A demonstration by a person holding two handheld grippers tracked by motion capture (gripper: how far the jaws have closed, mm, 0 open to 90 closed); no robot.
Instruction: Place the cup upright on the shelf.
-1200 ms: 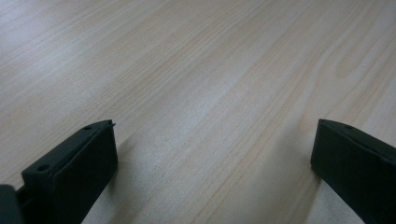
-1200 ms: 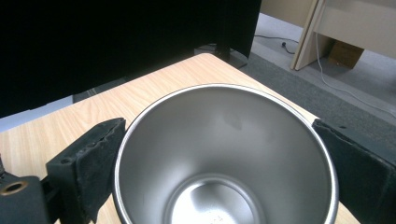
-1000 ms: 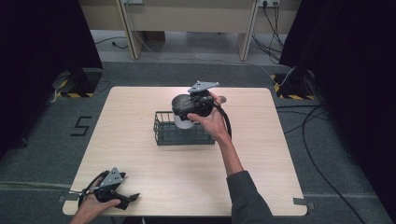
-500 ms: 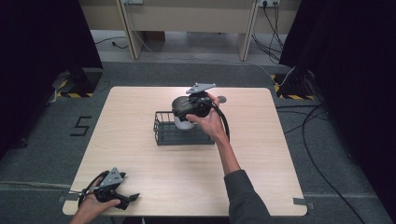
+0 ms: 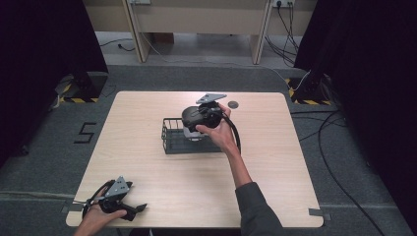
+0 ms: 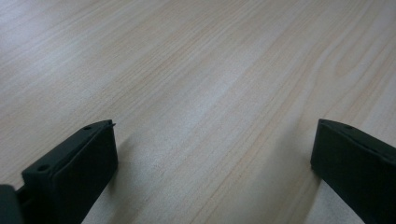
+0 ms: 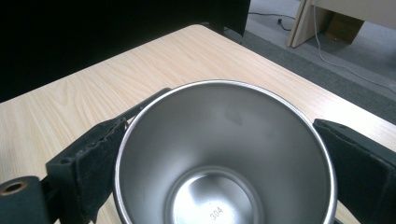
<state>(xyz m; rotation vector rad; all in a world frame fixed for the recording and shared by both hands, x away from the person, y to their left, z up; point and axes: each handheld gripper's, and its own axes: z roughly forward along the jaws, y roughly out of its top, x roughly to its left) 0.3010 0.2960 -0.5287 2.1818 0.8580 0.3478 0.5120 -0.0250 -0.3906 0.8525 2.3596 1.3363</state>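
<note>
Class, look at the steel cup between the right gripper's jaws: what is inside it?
The steel cup is empty: bare metal, with "304" stamped on its floor. What lies under it is hidden.

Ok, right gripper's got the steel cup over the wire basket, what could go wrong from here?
1. The right gripper clamps the steel cup across its smooth round wall, one jaw on each side; it could slip or swivel.
2. The cup sits at the wire basket, so its base might catch a wire and drag or tip the light basket.
3. The left gripper rests open at the table near edge, too far to steady anything.
</note>
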